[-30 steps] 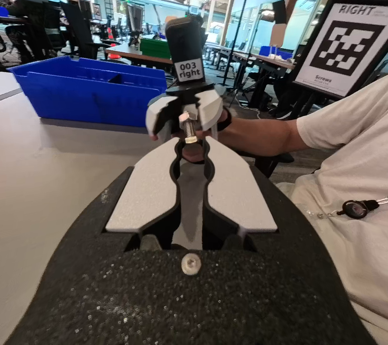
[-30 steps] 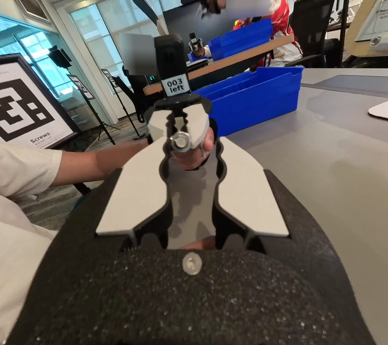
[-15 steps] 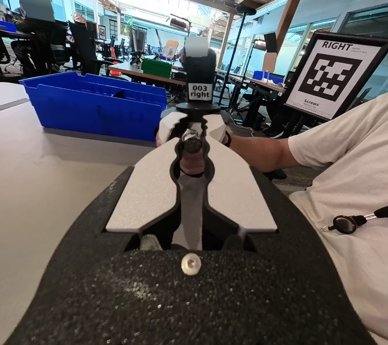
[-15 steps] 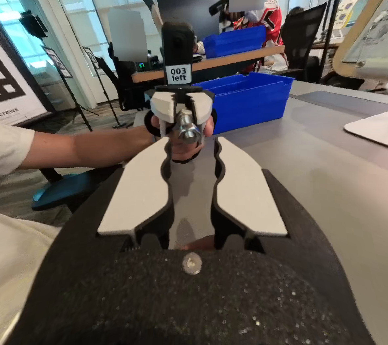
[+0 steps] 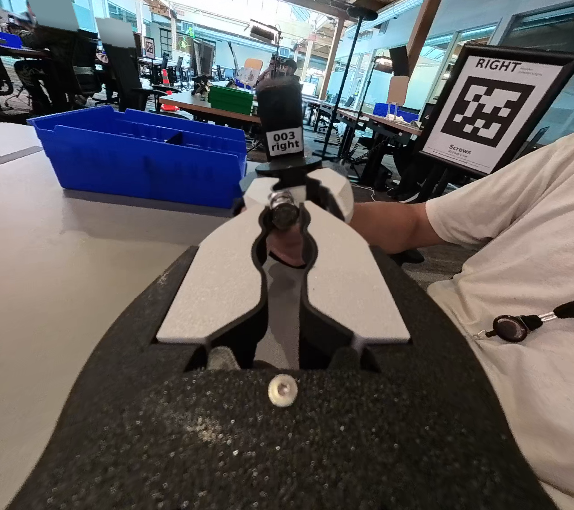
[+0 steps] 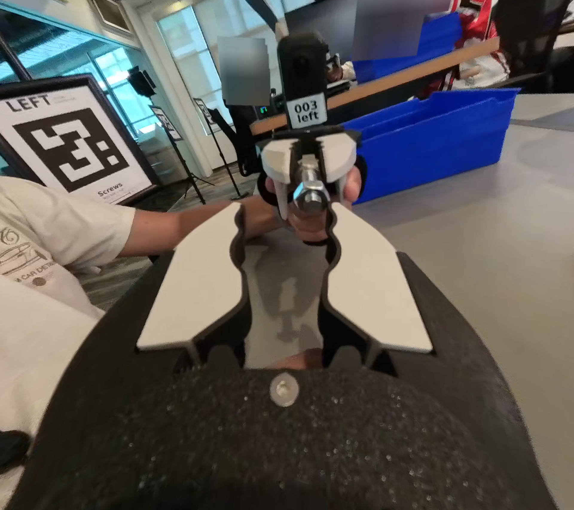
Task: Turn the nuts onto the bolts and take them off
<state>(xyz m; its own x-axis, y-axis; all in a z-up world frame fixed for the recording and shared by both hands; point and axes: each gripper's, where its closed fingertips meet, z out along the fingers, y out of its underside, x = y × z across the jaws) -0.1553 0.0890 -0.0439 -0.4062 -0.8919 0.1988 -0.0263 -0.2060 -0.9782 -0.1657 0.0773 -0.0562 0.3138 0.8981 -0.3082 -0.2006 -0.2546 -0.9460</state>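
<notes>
my left tool [image 5: 283, 214] is clamped on the bolt [image 6: 306, 175]. my right tool [image 6: 285, 211] stands apart, fingers either side of the nut [image 6: 310, 200], above the counter [image 6: 466, 246].

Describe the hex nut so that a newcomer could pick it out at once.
Find the blue bin on the grey table. Beside it the left gripper clamps a silver bolt aimed at the camera. The hex nut is the six-sided collar at its near end, unlike the round threaded shank behind.

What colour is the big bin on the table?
Bright blue. The bin shows best in the left wrist view.
</notes>
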